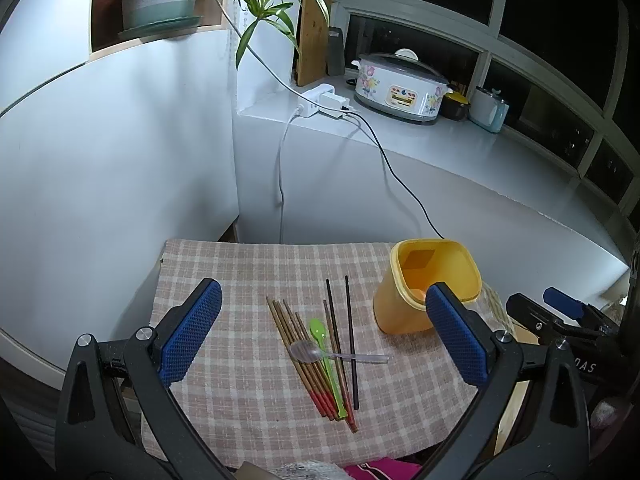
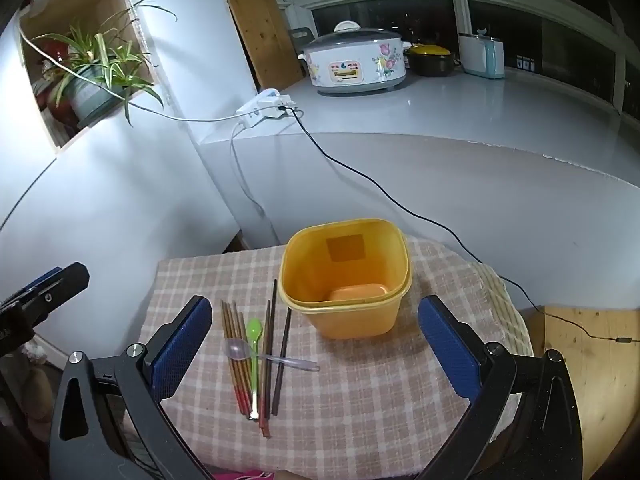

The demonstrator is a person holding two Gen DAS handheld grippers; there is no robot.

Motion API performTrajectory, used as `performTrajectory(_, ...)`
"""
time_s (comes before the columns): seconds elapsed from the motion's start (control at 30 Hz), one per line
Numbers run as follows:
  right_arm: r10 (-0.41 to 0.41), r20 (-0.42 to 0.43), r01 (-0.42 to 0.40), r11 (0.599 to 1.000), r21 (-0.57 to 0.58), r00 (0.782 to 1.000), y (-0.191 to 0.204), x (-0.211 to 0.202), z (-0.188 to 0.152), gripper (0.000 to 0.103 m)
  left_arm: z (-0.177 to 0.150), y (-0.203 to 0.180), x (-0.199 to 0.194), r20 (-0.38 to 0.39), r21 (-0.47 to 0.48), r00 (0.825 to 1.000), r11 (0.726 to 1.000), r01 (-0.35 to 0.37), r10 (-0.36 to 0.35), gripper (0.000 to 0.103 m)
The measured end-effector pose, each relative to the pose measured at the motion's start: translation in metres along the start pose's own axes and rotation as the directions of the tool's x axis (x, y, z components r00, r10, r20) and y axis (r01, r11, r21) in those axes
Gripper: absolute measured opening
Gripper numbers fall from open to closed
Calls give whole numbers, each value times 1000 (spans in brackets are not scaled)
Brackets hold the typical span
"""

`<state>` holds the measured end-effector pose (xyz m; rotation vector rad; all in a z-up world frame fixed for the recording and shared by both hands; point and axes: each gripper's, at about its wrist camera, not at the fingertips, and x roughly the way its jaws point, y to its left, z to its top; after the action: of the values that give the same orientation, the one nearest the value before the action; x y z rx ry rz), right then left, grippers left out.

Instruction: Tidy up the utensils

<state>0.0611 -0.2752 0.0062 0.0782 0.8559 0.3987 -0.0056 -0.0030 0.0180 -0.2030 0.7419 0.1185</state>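
On the checked cloth (image 1: 248,396), between and beyond the left tool (image 1: 324,332)'s spread fingers, lie chopsticks (image 1: 308,360) and spoons; the right tool (image 2: 314,344), released, faces the yellow container (image 2: 346,280).

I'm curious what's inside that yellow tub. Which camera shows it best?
The right wrist view: the yellow tub stands whole in the middle, and you look down onto its bare bottom. In the left wrist view the tub sits off to the side, partly hidden by a blue pad.

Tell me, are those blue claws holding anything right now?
No. The left gripper and right gripper are both open and empty; the chopsticks lie untouched.
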Motion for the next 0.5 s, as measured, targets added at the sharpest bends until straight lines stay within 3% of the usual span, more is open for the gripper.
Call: performTrajectory(0.5,9,-12,-9,1000,13,1000,-1,7,3,102,4,1,0,2,-11,1000,1000,1,-1,103)
